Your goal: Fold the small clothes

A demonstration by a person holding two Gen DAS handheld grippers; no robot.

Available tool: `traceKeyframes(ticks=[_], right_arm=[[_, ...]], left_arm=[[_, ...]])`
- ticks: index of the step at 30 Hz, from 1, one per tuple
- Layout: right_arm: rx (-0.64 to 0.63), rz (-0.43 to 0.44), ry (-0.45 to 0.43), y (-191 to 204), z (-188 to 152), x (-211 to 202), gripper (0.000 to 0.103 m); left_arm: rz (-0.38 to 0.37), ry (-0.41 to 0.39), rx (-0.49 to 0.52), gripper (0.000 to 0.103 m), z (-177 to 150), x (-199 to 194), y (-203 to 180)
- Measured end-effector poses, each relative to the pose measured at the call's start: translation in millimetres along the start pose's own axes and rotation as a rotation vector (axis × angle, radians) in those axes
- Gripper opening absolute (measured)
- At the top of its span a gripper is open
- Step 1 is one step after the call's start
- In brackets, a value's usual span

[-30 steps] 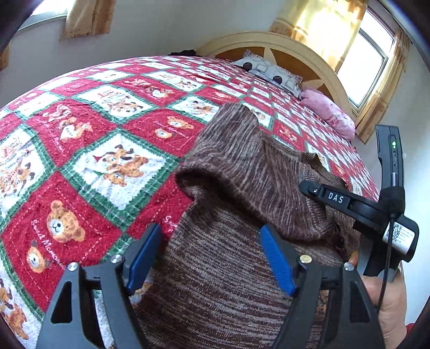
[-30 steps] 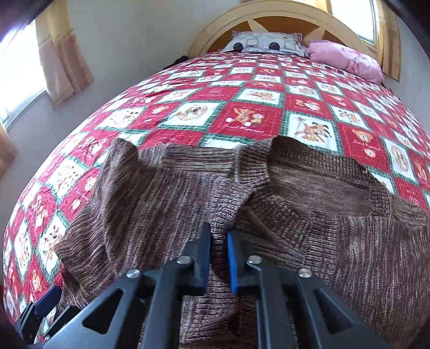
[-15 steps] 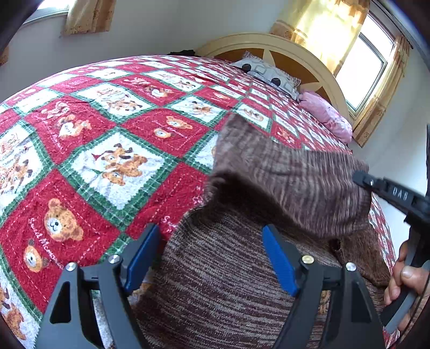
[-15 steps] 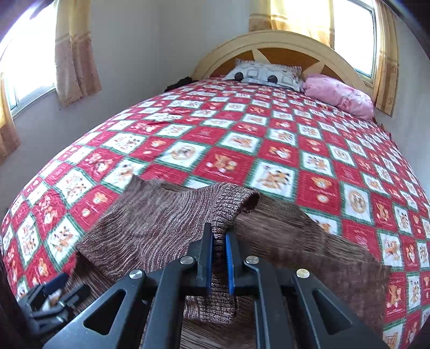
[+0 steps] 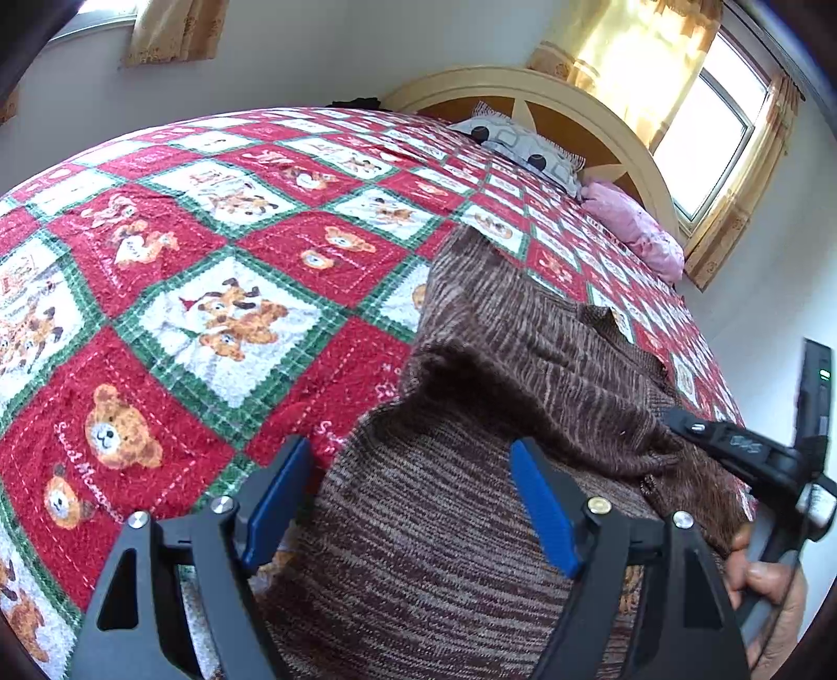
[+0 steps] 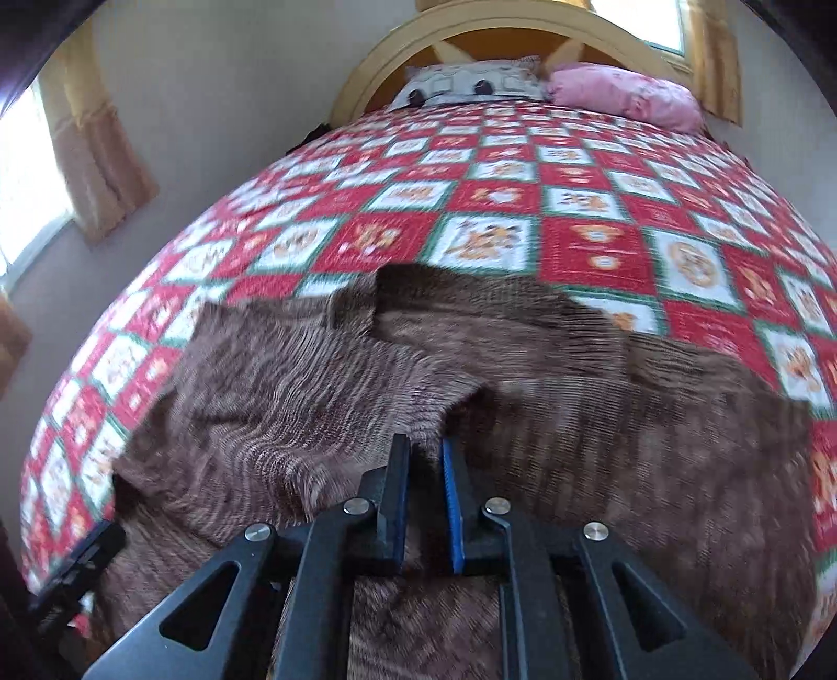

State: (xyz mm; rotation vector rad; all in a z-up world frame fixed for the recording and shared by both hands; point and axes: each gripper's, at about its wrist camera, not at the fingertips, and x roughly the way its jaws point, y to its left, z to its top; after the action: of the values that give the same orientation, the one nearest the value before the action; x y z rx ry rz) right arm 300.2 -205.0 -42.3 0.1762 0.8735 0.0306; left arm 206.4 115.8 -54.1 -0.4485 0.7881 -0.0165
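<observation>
A brown knitted sweater (image 5: 471, 549) lies on a red, white and green teddy-bear quilt (image 5: 209, 314). My left gripper (image 5: 413, 471) is open, its blue pads (image 5: 544, 512) hovering over the sweater's near part. My right gripper (image 6: 425, 450) is shut on the sleeve (image 6: 293, 387) of the sweater (image 6: 654, 444), which is folded across the body. The right gripper also shows at the right edge of the left wrist view (image 5: 680, 423), pinching the sleeve end.
A curved wooden headboard (image 6: 502, 31) stands at the far end, with a grey patterned pillow (image 6: 465, 83) and a pink pillow (image 6: 628, 97) before it. Curtained windows flank the bed (image 5: 696, 104). Bare quilt stretches to the left and beyond the sweater.
My right gripper lifted the sleeve, carried it across, and has now lowered it over the sweater body. My left gripper has stayed open in about the same place.
</observation>
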Motion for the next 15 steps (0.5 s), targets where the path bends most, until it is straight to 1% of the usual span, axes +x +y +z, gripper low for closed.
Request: traceKeyframes(ticks=[3,5,7,10,11,12,14,15], right_arm=[[0.095,-0.006,-0.052,-25.5,-7.5,-26.7,0.014],[0.146,0.019,-0.053,-39.6,-16.2,-37.4,0.015],[0.2,0.08,-0.034,-49.4,-28.3,-44.1,0.015],[0.254,0.18,-0.014,-50.3,-38.1,-43.3,0.016],[0.27,0.214,-0.005,-47.9,-38.9,-40.0,0.019],[0.285,0.244,0.01,-43.8,-39.4,-34.2,0.027],[0.273,0.256,0.027,-32.2,-40.7,-26.1,0.034],[0.25,0.247,0.03,-24.0,-40.5,-21.8,0.034]], left_arm=[[-0.002,0.0,-0.002,0.081,0.0,-0.2,-0.4],[-0.002,0.0,-0.002,0.081,-0.1,-0.2,-0.4],[-0.002,0.0,-0.002,0.081,-0.1,-0.1,-0.4],[-0.002,0.0,-0.002,0.081,-0.1,0.0,-0.3],[-0.002,0.0,-0.001,0.081,-0.1,-0.3,-0.7],[-0.002,0.0,-0.002,0.081,-0.1,0.0,-0.2],[-0.003,0.0,-0.002,0.081,-0.2,0.1,-0.3],[-0.003,0.0,-0.002,0.081,-0.5,-0.3,-0.2]])
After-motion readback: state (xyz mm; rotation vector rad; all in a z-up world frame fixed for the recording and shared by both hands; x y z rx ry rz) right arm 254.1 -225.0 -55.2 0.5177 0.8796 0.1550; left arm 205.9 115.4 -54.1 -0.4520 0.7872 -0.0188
